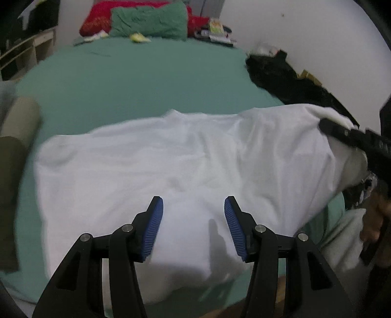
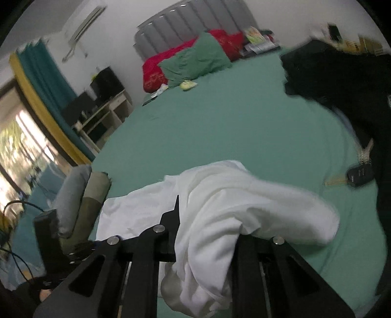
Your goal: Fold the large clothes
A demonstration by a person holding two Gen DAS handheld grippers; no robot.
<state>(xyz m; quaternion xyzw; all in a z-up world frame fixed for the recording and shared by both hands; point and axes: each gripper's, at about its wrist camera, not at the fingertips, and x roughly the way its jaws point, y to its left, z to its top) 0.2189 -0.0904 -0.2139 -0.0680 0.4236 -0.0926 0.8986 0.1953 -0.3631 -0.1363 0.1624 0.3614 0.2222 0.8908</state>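
A bed [image 1: 146, 80] with a green sheet carries everything. A white garment [image 1: 171, 166] lies spread over its near part. At the far end rest a green pillow [image 1: 149, 20] and a red pillow [image 1: 97, 14]. Dark clothing [image 1: 281, 73] is heaped along the right edge, with a car key [image 2: 359, 175] near it.

The left wrist view looks from low and near over the white garment [image 1: 176, 166] toward the far green pillow [image 1: 149, 20]. The right wrist view sits closer, tilted, facing far-left. Both share the green bed [image 2: 232, 117].
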